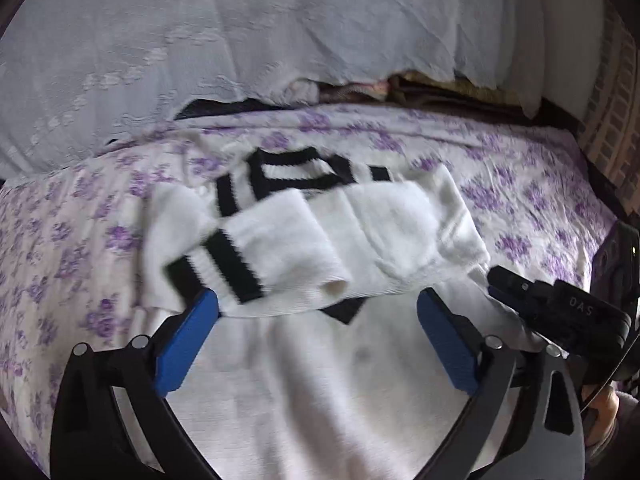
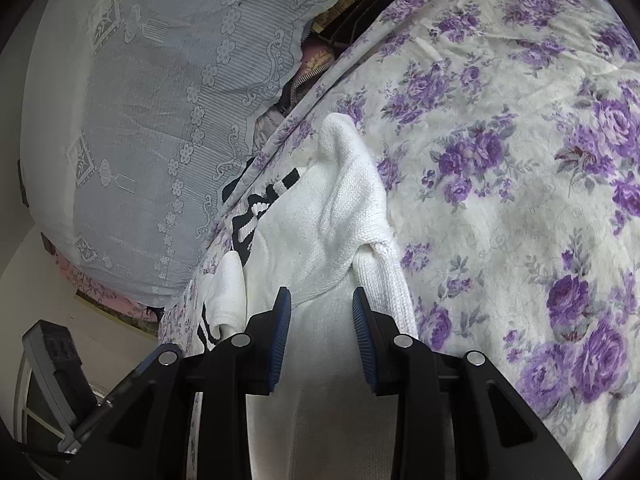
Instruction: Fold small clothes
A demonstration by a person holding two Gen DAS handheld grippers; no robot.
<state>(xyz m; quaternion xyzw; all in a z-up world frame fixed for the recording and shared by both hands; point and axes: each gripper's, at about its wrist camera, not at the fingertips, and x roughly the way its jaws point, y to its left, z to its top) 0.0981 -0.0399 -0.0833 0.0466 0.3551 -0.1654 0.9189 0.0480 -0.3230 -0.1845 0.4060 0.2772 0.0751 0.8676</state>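
A bed is wearing a white sheet printed with purple flowers. A white knit sweater with black stripes is lying directly on it, sleeves folded across.

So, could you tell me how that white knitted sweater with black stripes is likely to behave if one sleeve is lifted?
The white knitted sweater with black stripes already lies in soft folds on the purple floral bedsheet, so it will probably droop limply. Its ribbed knit looks grippy rather than slippery. The folded sleeve may well unroll when raised.
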